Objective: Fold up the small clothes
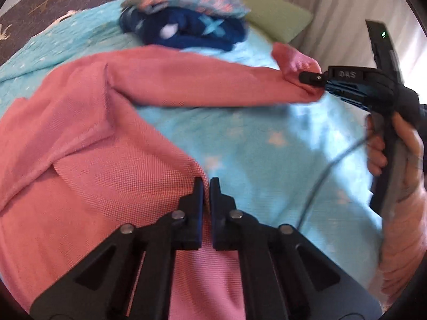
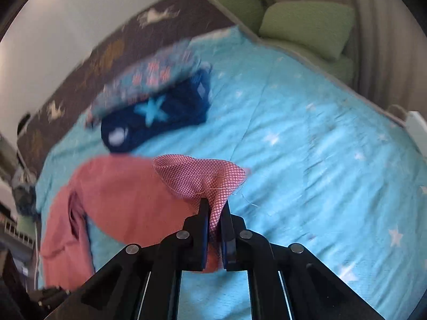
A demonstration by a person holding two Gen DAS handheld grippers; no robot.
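Two grippers are each clamped on a pink garment (image 1: 80, 138) that lies spread across a bed covered with a light blue star-print blanket (image 1: 267, 144). In the left wrist view, the left gripper (image 1: 206, 186) has its fingers (image 1: 198, 200) pressed almost together, pinching the edge of the garment's wide body part near the bottom of the frame. From there the pink cloth runs up and left, and a long sleeve-like part stretches to the right across the blanket.

At the far end of that stretched part, the right gripper (image 1: 311, 76) nips the cuff, its black fingers closed on the fabric. A person's hand (image 1: 400, 160) wraps its handle at the right edge, with a thin cable (image 1: 328, 170) trailing down beside it.

In the right wrist view, the right gripper (image 2: 214, 208) shows the same grip up close: a bunched fold of pink checked cloth (image 2: 202, 176) sticks up between the pressed-together fingers (image 2: 204, 213), and the rest of the garment lies to the left on the blanket (image 2: 320, 160).

Beyond the pink garment, further up the bed, lies a dark blue piece of clothing (image 1: 192, 30) with a pale star mark, and a patterned blue-and-pink piece (image 1: 186, 1) rests partly on top of it. Green cushions (image 2: 307, 24) sit past the bed's far edge, and a dark patterned cover (image 2: 106, 53) borders the blanket.
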